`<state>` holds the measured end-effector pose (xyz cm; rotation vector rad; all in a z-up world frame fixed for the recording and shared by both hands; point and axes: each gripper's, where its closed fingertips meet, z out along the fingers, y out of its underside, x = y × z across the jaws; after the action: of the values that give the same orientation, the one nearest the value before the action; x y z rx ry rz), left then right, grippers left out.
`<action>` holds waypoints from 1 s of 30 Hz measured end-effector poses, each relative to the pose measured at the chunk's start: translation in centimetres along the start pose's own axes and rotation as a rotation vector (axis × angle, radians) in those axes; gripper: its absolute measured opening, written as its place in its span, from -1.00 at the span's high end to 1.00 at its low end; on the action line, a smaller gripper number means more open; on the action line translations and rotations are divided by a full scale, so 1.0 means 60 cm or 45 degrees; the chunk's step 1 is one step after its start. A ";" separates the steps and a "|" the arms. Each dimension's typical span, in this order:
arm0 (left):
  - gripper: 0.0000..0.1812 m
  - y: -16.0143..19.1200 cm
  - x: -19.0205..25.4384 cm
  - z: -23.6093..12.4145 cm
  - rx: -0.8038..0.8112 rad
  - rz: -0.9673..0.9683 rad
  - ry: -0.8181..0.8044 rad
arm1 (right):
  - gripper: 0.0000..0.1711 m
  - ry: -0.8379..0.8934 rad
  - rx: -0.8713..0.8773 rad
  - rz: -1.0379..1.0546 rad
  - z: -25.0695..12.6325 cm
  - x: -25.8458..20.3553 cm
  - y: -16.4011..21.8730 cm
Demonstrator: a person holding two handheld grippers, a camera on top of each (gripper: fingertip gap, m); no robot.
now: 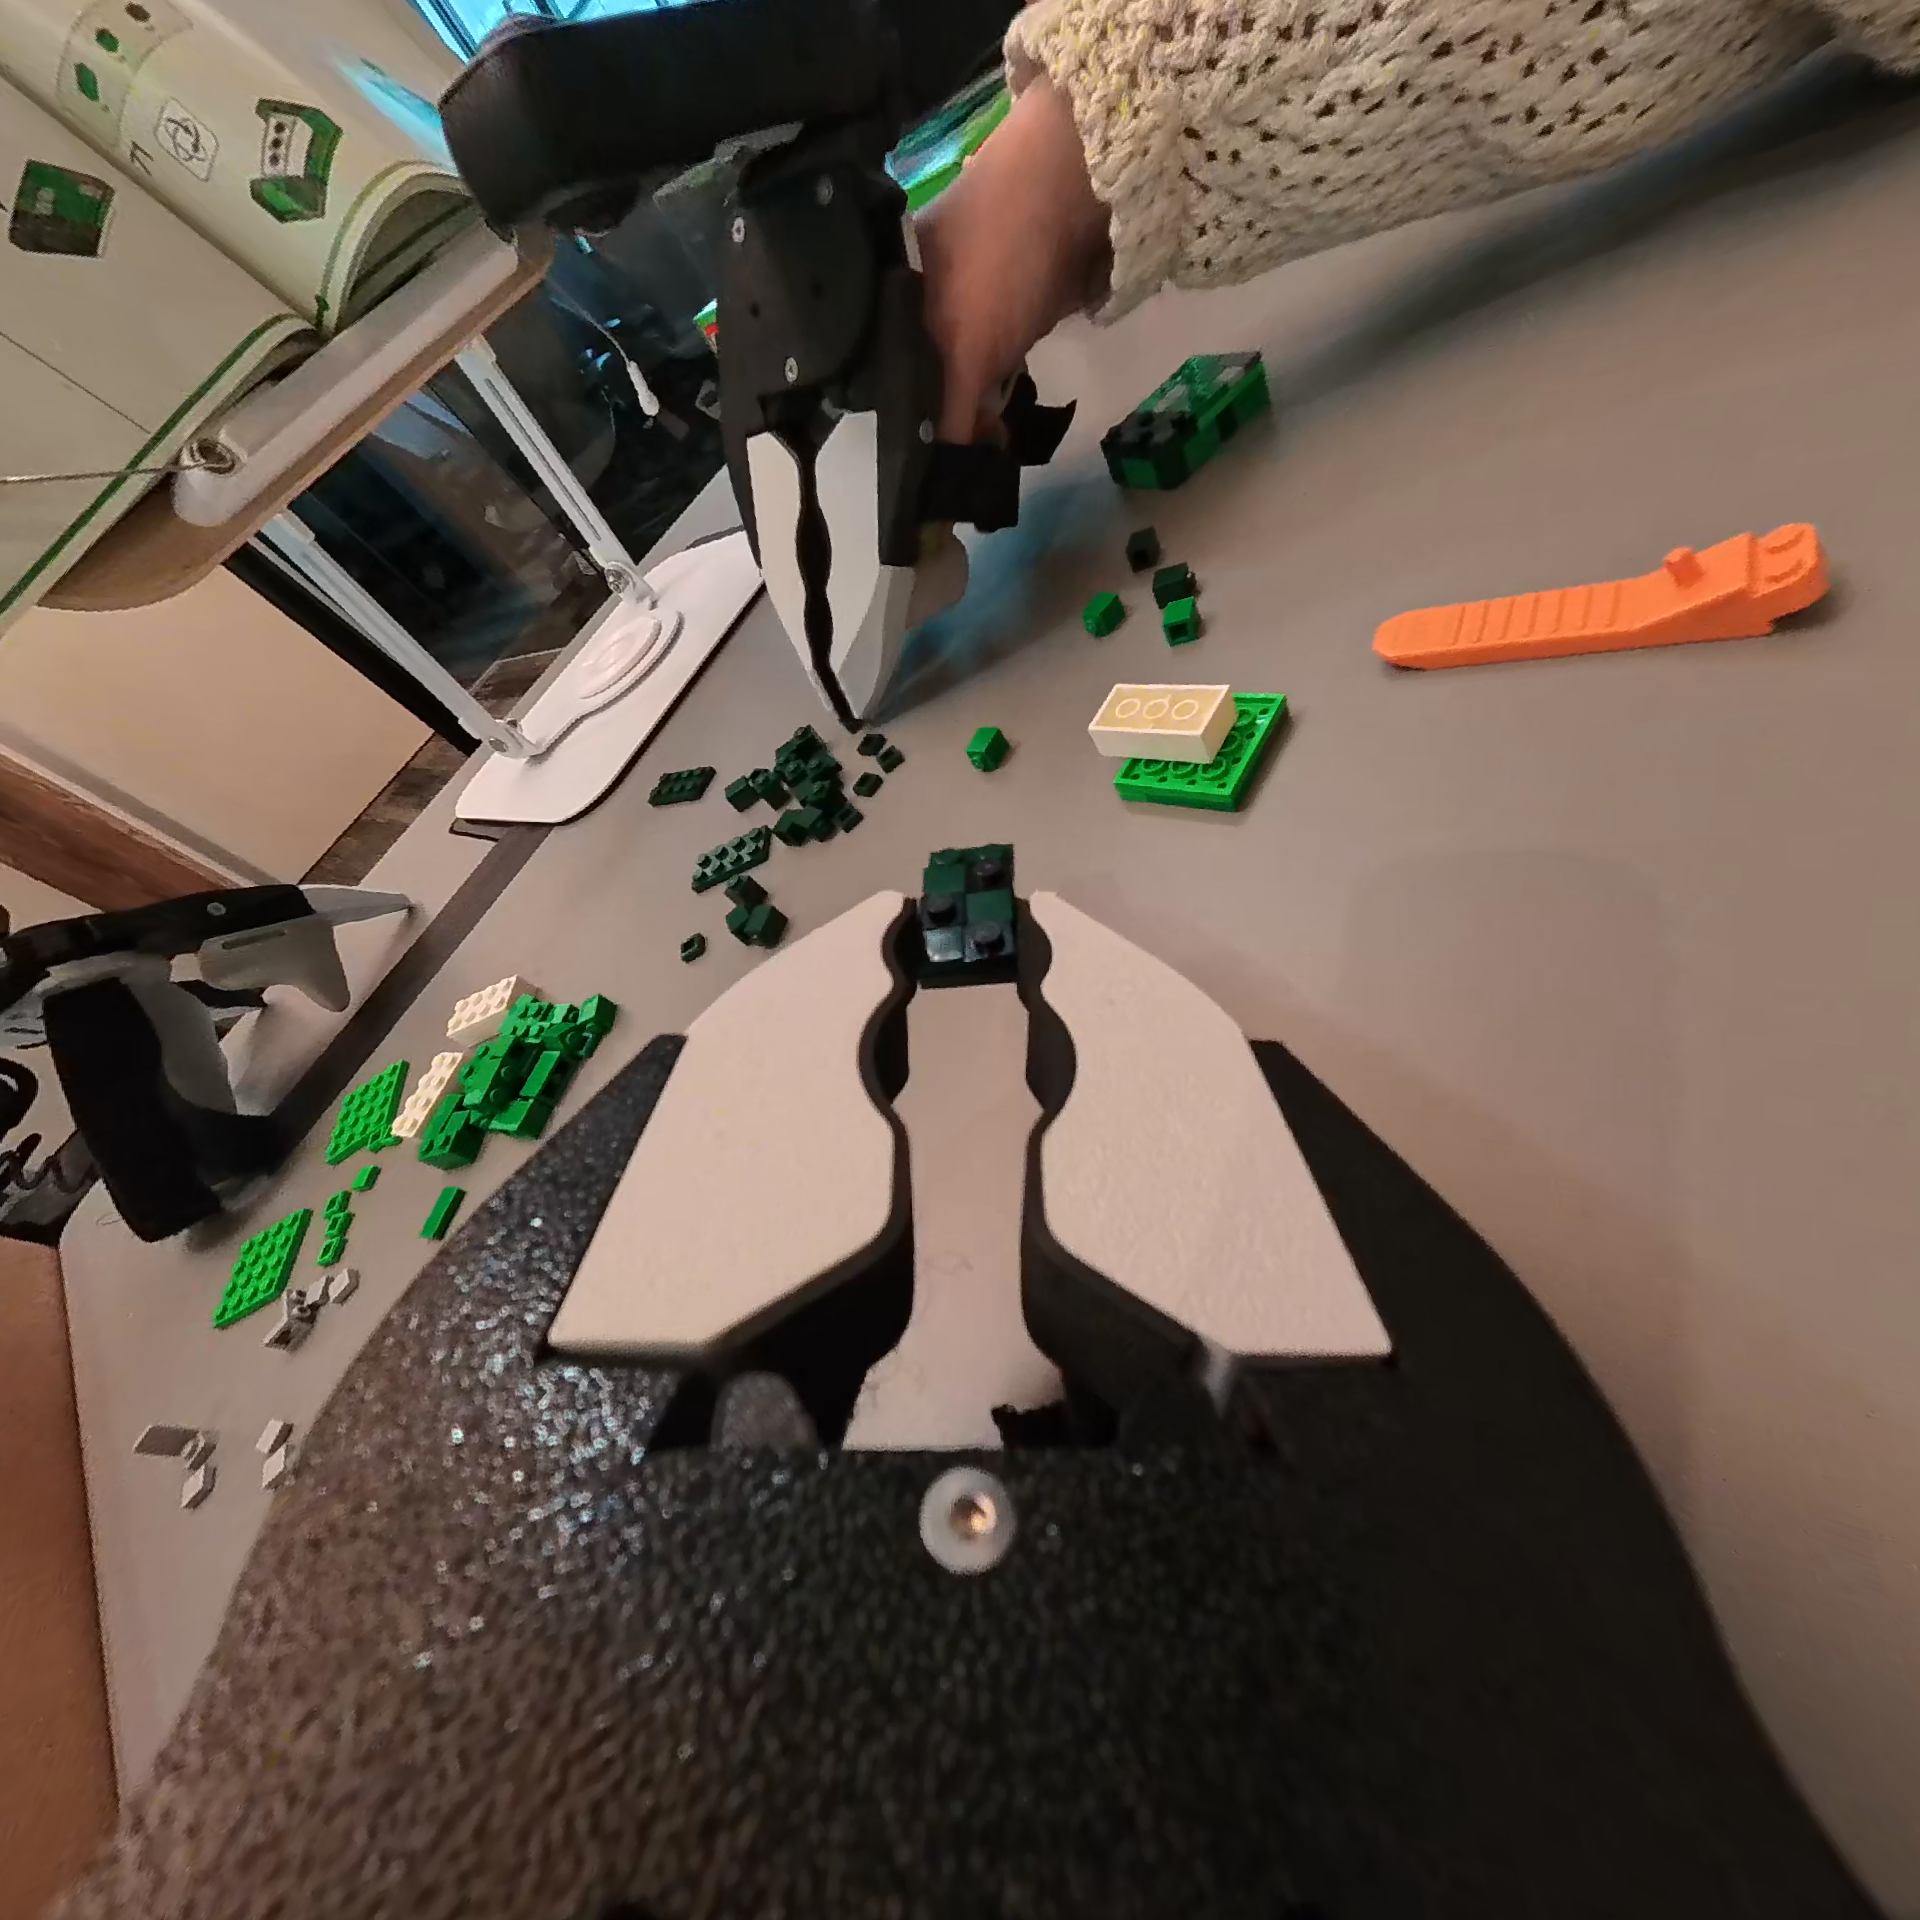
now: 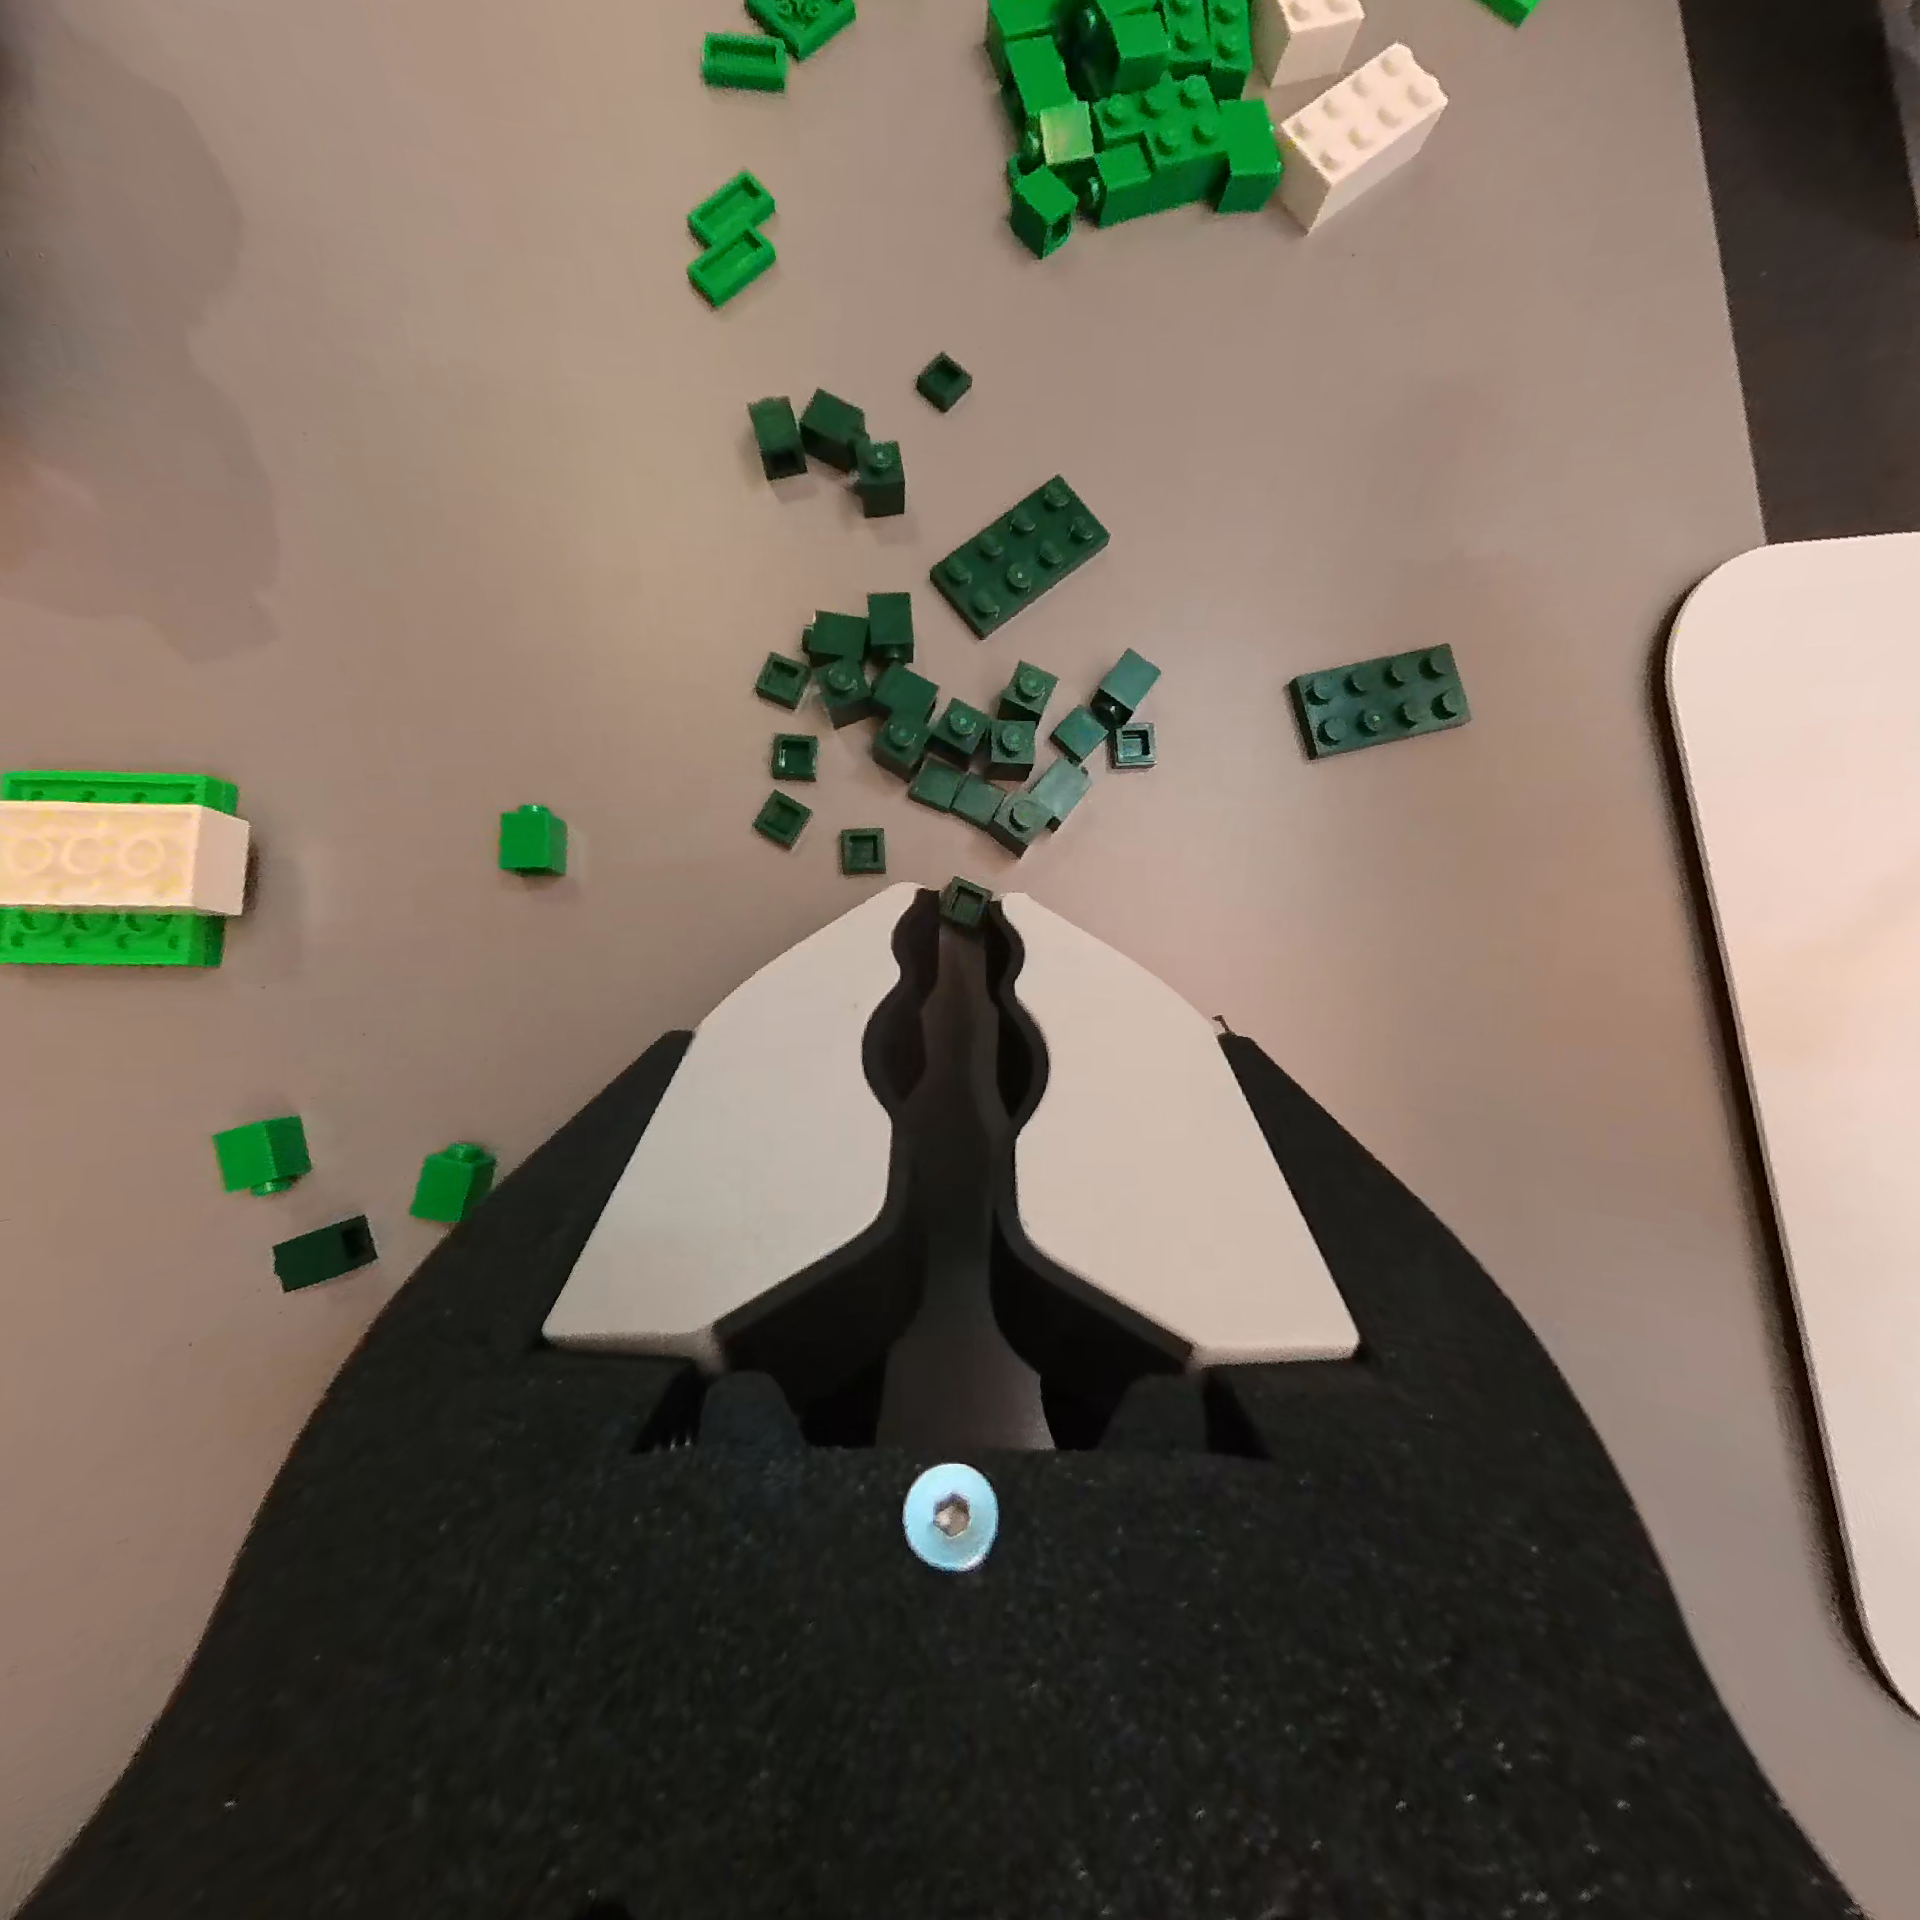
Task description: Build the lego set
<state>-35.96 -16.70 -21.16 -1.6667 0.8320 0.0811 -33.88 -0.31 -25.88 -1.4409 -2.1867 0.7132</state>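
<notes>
Lego sub-build (image 1: 966,920), dark green, pinched between left gripper (image 1: 968,935) fingertips, held low over table (image 1: 1455,1039), studs up to receive next piece. Right gripper (image 2: 964,902) fingers clamped on small dark green brick (image 2: 964,900) at edge of loose pile (image 2: 935,727), likely next part. Orange separator (image 1: 1600,613) lies well apart.

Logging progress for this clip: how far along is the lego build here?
Early to middle. Done: a green block stands assembled. In hand: left gripper holds a small dark green assembly; right gripper pinches a tiny dark green piece. Left: loose dark green and bright green piles remain.
</notes>
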 end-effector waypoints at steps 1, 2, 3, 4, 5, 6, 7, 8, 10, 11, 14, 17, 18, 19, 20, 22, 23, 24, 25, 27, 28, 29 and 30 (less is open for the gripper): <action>0.81 0.000 0.000 0.000 -0.001 0.002 0.001 | 0.90 -0.011 -0.010 -0.002 0.001 -0.001 0.002; 0.81 0.000 0.000 0.000 -0.002 0.003 0.001 | 0.88 -0.015 -0.026 -0.011 0.002 -0.001 0.005; 0.81 0.000 0.001 0.000 -0.003 0.004 0.002 | 0.85 -0.019 -0.028 -0.022 0.001 -0.001 0.004; 0.81 0.000 0.001 0.001 -0.004 0.004 0.003 | 0.82 -0.019 -0.037 -0.027 0.001 0.000 0.003; 0.81 0.000 0.001 0.001 -0.006 0.005 0.005 | 0.82 0.000 -0.033 -0.026 0.001 0.006 0.000; 0.81 0.001 0.001 0.001 -0.007 0.007 0.007 | 0.85 0.022 -0.012 -0.020 0.001 0.013 -0.007; 0.81 0.001 0.002 0.002 -0.009 0.008 0.008 | 0.89 0.052 0.009 -0.005 0.001 0.022 -0.014; 0.81 0.001 0.002 0.002 -0.009 0.010 0.009 | 0.93 0.098 0.018 0.013 0.001 0.034 -0.019; 0.81 0.000 0.002 0.002 -0.009 0.009 0.010 | 0.98 0.181 -0.002 0.027 0.006 0.055 -0.022; 0.81 0.000 0.002 0.002 -0.008 0.009 0.011 | 1.00 0.209 -0.029 0.027 0.011 0.062 -0.019; 0.81 0.000 0.003 0.002 -0.013 0.015 0.014 | 1.00 0.206 -0.072 0.006 0.024 0.061 -0.017; 0.81 0.000 0.004 0.003 -0.015 0.021 0.018 | 1.00 0.044 -0.034 -0.005 0.030 0.026 -0.029; 0.81 0.000 0.004 0.004 -0.017 0.022 0.019 | 1.00 0.027 -0.046 -0.006 0.031 0.021 -0.028; 0.81 0.000 0.005 0.004 -0.018 0.024 0.021 | 1.00 0.051 -0.048 0.000 0.030 0.025 -0.028; 0.81 0.000 0.005 0.004 -0.020 0.027 0.023 | 0.99 0.067 -0.057 0.008 0.030 0.029 -0.026; 0.81 0.000 0.006 0.005 -0.024 0.031 0.025 | 0.95 0.069 -0.043 0.037 0.030 0.033 -0.026; 0.81 0.000 0.006 0.005 -0.024 0.032 0.026 | 0.91 0.065 -0.030 0.058 0.031 0.035 -0.027; 0.81 0.000 0.006 0.005 -0.024 0.033 0.026 | 0.86 0.052 -0.014 0.081 0.032 0.034 -0.029; 0.81 0.000 0.006 0.005 -0.025 0.034 0.027 | 0.82 0.044 0.001 0.101 0.033 0.034 -0.031; 0.81 0.000 0.006 0.006 -0.026 0.033 0.029 | 0.82 0.048 0.021 0.101 0.036 0.035 -0.033; 0.81 0.000 0.006 0.006 -0.027 0.033 0.029 | 0.83 0.059 0.025 0.092 0.037 0.037 -0.034; 0.81 0.000 0.006 0.006 -0.027 0.033 0.029 | 0.83 0.066 0.027 0.087 0.038 0.038 -0.035; 0.81 0.000 0.006 0.006 -0.027 0.033 0.030 | 0.83 0.069 0.030 0.088 0.039 0.038 -0.037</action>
<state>-35.55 -16.56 -21.46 -1.6796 0.8734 0.0892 -37.71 0.66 -26.16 -1.5124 -2.0899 0.7122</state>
